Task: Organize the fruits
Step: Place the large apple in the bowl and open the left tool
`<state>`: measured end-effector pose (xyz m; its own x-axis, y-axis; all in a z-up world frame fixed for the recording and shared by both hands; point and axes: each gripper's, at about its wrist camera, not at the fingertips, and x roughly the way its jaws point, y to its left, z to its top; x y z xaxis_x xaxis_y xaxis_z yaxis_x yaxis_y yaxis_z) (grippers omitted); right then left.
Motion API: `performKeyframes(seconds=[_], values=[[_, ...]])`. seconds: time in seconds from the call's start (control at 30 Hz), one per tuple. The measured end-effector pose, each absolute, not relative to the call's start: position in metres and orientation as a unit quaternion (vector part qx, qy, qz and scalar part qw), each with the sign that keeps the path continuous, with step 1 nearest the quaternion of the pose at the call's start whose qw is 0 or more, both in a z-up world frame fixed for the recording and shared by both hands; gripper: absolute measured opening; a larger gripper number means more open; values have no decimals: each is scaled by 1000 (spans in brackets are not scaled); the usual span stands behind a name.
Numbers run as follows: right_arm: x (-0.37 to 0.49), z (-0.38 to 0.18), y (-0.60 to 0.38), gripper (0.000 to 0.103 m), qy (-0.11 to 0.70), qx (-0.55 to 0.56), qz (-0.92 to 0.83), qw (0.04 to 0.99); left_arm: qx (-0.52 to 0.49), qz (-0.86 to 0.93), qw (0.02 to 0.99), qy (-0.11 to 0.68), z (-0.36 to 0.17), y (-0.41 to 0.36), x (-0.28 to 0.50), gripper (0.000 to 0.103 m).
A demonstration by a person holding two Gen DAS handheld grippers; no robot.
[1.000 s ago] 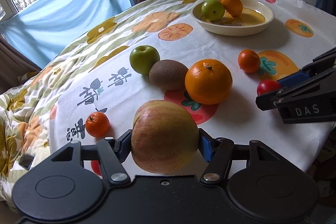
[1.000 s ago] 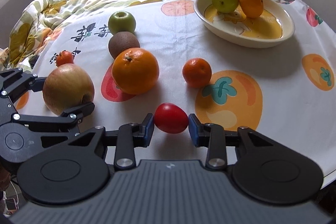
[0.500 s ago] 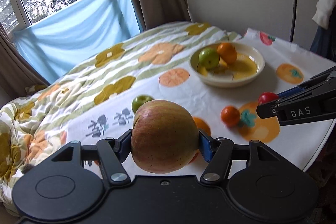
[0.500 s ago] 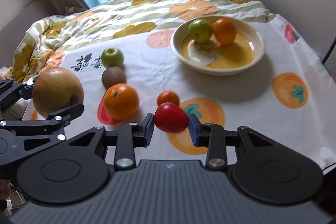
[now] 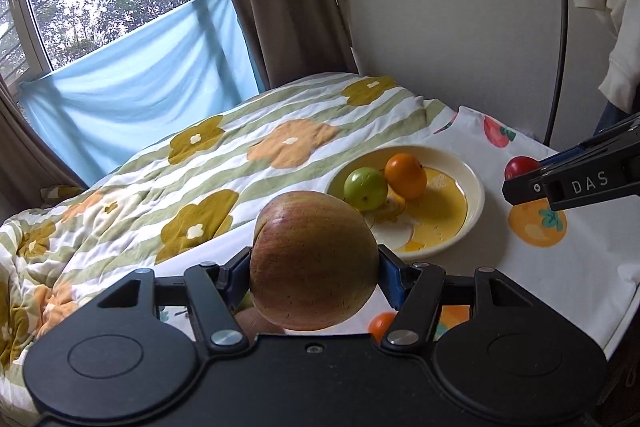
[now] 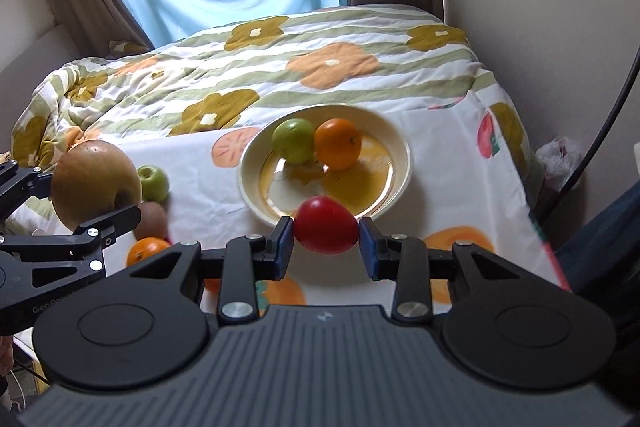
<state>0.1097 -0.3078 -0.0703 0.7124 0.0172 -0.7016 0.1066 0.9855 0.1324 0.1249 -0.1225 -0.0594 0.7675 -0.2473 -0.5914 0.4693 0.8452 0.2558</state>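
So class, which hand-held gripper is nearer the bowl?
Right. The right hand-held gripper, shut on the red fruit, hangs at the bowl's near rim; the left hand-held gripper, holding the large apple, is well aside.

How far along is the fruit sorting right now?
Done: a green apple and an orange sit in the bowl. In hand: the left gripper holds a big apple, the right gripper a red fruit. Left on the cloth: another green apple, a kiwi, and oranges.

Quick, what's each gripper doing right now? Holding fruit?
Left hand-held gripper: closed on the big apple, off the table.
Right hand-held gripper: closed on the red tomato, near the bowl.
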Motion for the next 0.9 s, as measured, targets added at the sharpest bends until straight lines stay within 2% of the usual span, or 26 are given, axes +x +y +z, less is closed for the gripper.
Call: performKeyframes(seconds=[0.5,0.9], values=[[172,-95,-375,50,400,84,13,912,200,-177,907,325,-98,-207,193,67],[204,-121,-403,50,425,92,29,900,216,-149,884,386,-139,-242,233,67]])
